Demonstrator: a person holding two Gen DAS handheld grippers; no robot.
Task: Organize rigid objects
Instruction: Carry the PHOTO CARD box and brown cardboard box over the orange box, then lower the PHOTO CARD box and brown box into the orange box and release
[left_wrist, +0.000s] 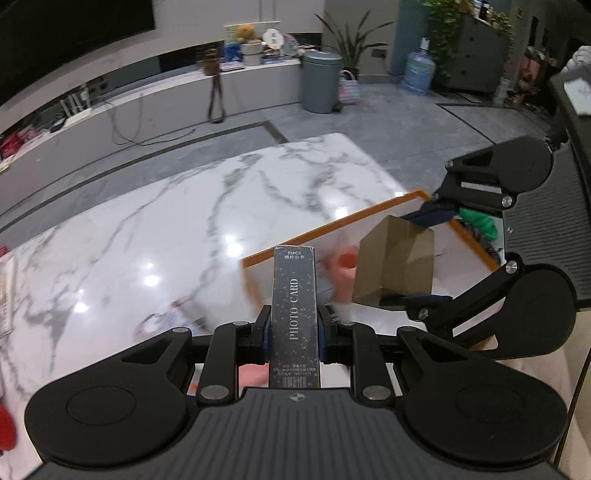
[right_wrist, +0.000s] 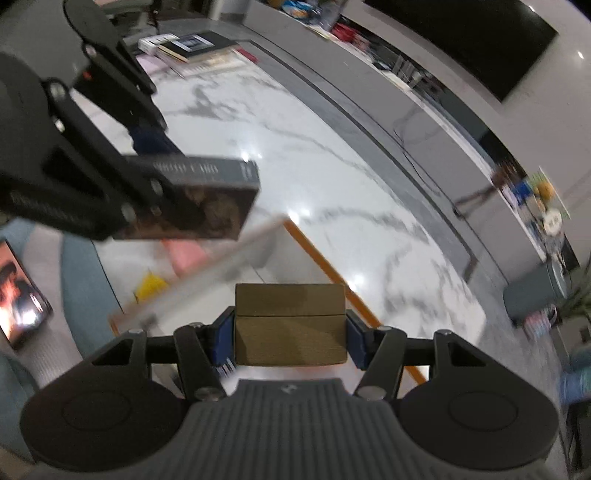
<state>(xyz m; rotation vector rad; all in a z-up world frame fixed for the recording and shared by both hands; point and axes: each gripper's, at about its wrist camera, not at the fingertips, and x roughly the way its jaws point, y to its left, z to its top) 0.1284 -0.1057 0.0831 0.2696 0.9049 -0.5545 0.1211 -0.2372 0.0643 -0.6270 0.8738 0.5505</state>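
Note:
My left gripper (left_wrist: 294, 325) is shut on a slim black box (left_wrist: 294, 314) printed "PHOTO CARD", held upright between the blue pads. In the right wrist view the same black box (right_wrist: 207, 201) shows at the left, gripped by the left tool. My right gripper (right_wrist: 290, 332) is shut on a plain brown cardboard box (right_wrist: 290, 323); from the left wrist view that cardboard box (left_wrist: 395, 267) hangs above a clear bin with an orange rim (left_wrist: 332, 225). Both boxes are lifted over the white marble table (left_wrist: 147, 229). Pink items (left_wrist: 341, 271) lie blurred inside the bin.
The orange bin rim (right_wrist: 325, 266) runs diagonally below the right gripper. A yellow item (right_wrist: 149, 286) and a pink one (right_wrist: 184, 253) lie inside. Books (right_wrist: 192, 46) are stacked at the table's far end. A grey bin (left_wrist: 320, 81) and a water bottle (left_wrist: 419, 70) stand on the floor.

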